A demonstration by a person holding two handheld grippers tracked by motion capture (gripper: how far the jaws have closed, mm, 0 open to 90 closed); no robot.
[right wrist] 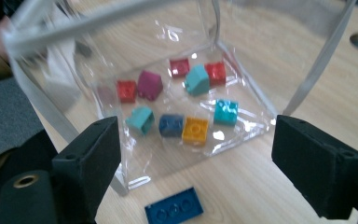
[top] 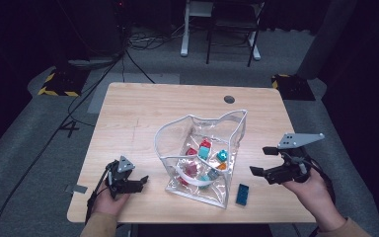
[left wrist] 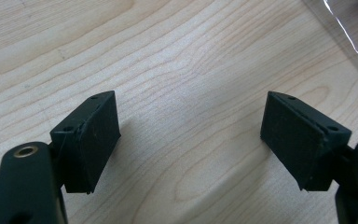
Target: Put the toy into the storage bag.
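Claws both gape wide, nothing gripped: left claw [top: 140, 181] low over bare desk [left wrist: 177, 56], right claw [top: 262, 161] beside the clear bag [top: 202, 148]. From above we see the blue brick [top: 242, 194] outside the bag; right gripper view resolves each loose brick [right wrist: 195, 130] inside.
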